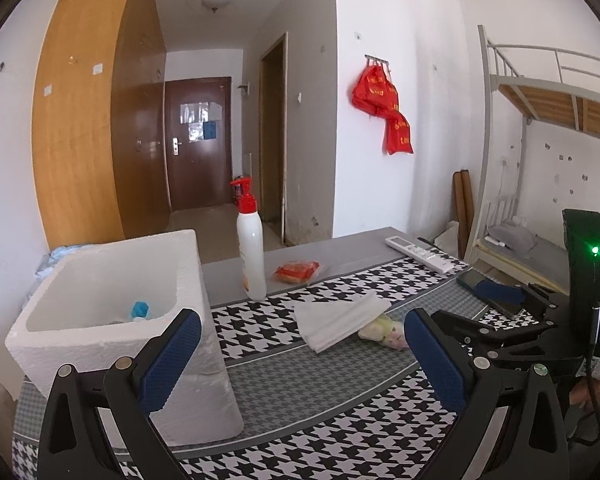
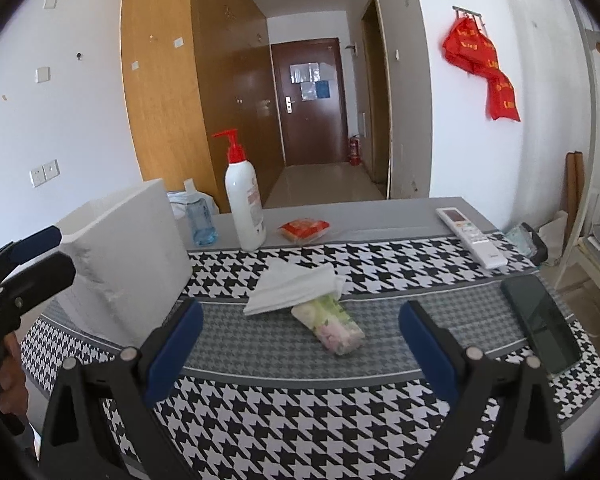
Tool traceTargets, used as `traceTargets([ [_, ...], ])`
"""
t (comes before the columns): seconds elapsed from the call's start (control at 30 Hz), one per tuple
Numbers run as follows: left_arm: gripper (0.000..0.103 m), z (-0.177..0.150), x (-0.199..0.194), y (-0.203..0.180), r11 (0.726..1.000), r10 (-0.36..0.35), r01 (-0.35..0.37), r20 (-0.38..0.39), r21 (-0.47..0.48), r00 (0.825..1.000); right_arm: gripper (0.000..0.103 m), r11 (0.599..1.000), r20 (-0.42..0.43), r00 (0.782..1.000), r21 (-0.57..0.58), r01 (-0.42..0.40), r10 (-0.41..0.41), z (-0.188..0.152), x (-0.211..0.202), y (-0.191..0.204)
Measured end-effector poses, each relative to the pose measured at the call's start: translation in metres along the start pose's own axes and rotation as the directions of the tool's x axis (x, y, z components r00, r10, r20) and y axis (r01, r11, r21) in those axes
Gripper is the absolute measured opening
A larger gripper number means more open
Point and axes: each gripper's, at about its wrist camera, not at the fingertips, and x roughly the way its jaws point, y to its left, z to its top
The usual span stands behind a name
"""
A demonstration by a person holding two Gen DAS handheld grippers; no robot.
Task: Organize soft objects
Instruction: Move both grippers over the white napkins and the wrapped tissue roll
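Note:
A white stack of tissues (image 2: 290, 286) lies on the houndstooth tablecloth, its edge over a soft pastel packet (image 2: 332, 326). Both also show in the left wrist view: tissues (image 1: 338, 318), packet (image 1: 386, 332). A white foam box (image 1: 112, 304) stands at the left with a blue soft object (image 1: 140, 309) inside. My left gripper (image 1: 302, 354) is open and empty, beside the box. My right gripper (image 2: 300, 344) is open and empty, just short of the packet. The right gripper also shows in the left wrist view (image 1: 500, 294).
A white pump bottle (image 2: 244, 208), a small blue bottle (image 2: 199, 220), an orange-red packet (image 2: 304, 229), a white remote (image 2: 470, 236) and a dark phone (image 2: 544, 322) are on the table. The table's far edge faces a hallway. A bunk bed (image 1: 540, 120) stands at the right.

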Motion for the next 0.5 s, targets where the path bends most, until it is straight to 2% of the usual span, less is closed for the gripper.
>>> traceTargets([
  [0.5,0.102,0.001,0.022,-0.014,1.0,-0.016,0.016,-0.038,0.007,0.999,0.1,1.0,-0.017,1.0,-0.002,0.025,-0.025,-0.003,0.008,-0.017],
])
